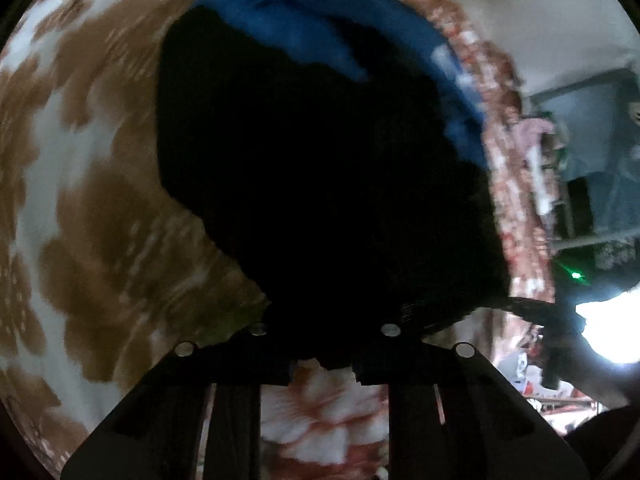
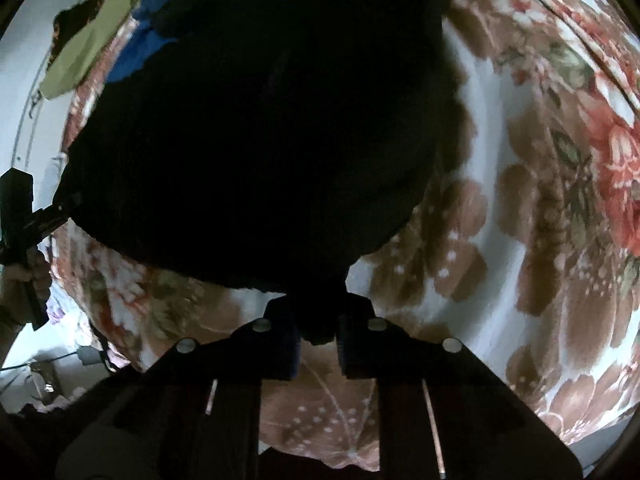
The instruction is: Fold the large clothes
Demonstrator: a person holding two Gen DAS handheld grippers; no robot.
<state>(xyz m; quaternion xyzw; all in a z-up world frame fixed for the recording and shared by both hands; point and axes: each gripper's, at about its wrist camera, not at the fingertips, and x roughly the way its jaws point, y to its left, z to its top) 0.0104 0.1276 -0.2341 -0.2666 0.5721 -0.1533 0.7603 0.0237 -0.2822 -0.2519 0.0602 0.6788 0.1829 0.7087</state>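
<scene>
A large black garment (image 1: 312,168) lies spread over a floral bedspread (image 1: 92,184); it also fills the right wrist view (image 2: 256,152). My left gripper (image 1: 324,360) is shut on the garment's near edge, cloth bunched between its jaws. My right gripper (image 2: 318,334) is shut on another part of the near edge. The left gripper with the hand holding it shows at the left of the right wrist view (image 2: 24,216), at the garment's left corner. A blue garment (image 1: 320,20) lies under the black one's far side and also shows in the right wrist view (image 2: 136,56).
The brown and red floral bedspread (image 2: 552,184) covers the bed all around. A green cloth (image 2: 88,40) lies at the far left. Past the bed's edge stand a white wall (image 1: 520,12), a cluttered shelf (image 1: 560,168) and a bright window (image 1: 608,328).
</scene>
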